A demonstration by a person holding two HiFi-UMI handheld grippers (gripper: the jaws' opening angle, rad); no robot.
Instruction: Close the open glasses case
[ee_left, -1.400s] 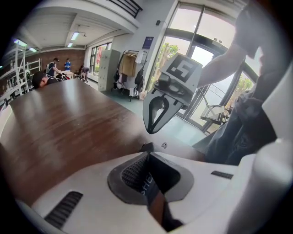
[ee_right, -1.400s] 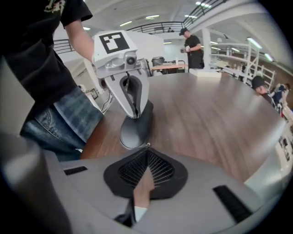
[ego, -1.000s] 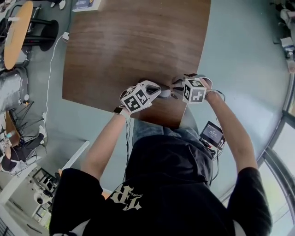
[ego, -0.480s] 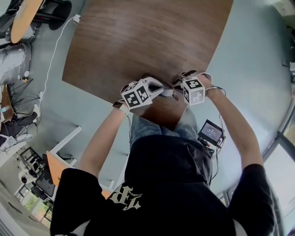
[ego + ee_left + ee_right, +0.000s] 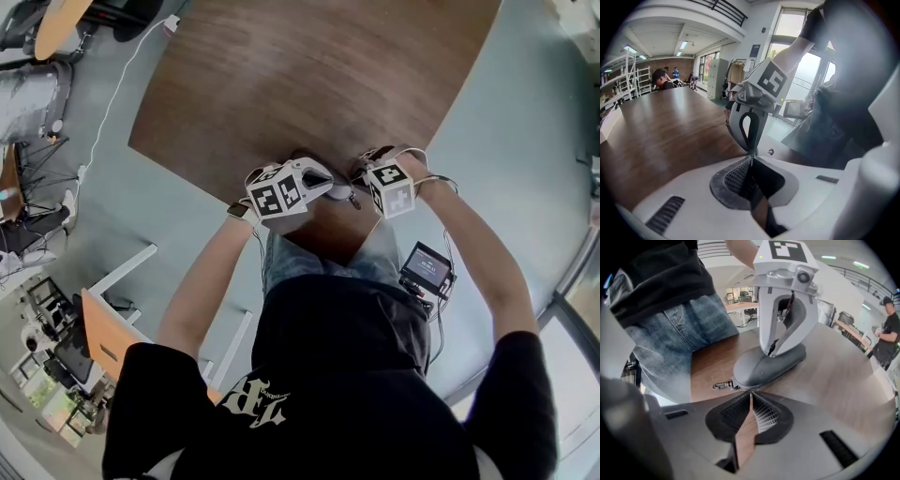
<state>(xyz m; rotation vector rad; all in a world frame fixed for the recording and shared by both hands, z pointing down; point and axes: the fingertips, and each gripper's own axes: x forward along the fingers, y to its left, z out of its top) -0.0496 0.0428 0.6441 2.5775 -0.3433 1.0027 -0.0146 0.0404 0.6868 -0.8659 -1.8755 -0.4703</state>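
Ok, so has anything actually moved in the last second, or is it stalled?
Hardly anything. Only the head camera swung, so the table sits differently in frame. The left gripper and right gripper stay at the grey glasses case by the table's near corner. Nothing was visibly taken hold of or let go.

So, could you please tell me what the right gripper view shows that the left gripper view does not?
Only the right gripper view shows the grey oval glasses case whole, with the left gripper tip-down on its top. Only the left gripper view shows the right gripper from outside. Both show the brown wooden table, and each shows its own jaws closed together.
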